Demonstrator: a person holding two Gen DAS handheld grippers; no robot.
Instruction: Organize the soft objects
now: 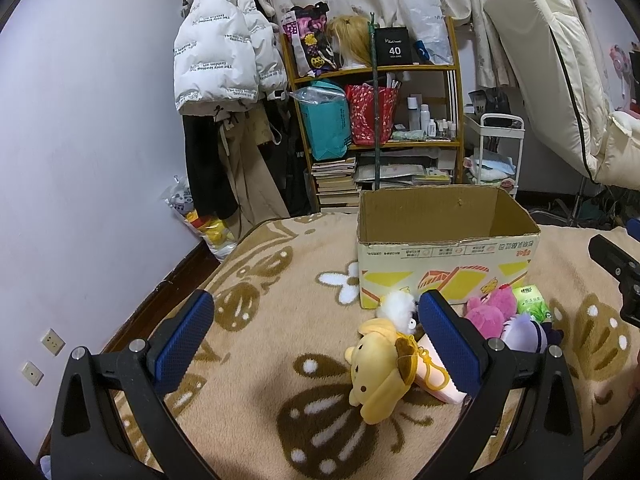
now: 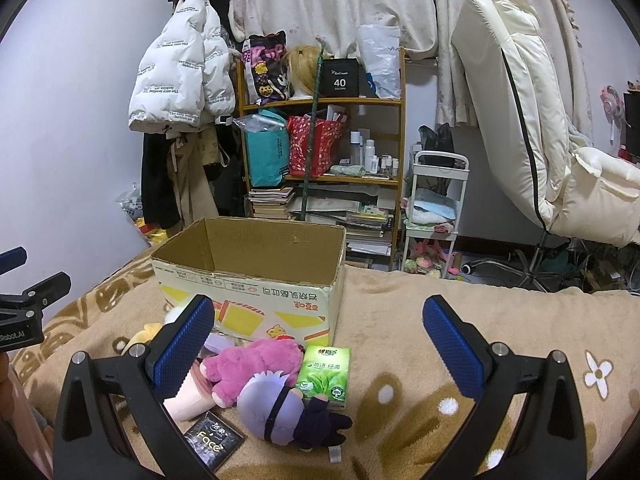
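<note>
An open cardboard box [image 1: 448,276] [image 2: 256,300] stands on the beige blanket. In front of it lie a yellow dog plush [image 1: 378,372], a white fluffy plush [image 1: 398,305], a pink plush [image 1: 490,310] [image 2: 256,364], a purple-haired doll [image 1: 524,332] [image 2: 280,408], a green tissue pack [image 1: 532,300] [image 2: 326,374], a pink item [image 2: 190,398] and a black packet [image 2: 214,440]. My left gripper [image 1: 316,336] is open and empty, left of the yellow plush. My right gripper [image 2: 318,340] is open and empty above the pink plush and tissue pack.
The bed's blanket [image 1: 280,360] drops off at the left towards a wall. Behind the bed stand a cluttered wooden shelf [image 2: 320,140], hanging coats [image 1: 224,52], a white cart [image 2: 436,208] and a white chair [image 2: 540,120].
</note>
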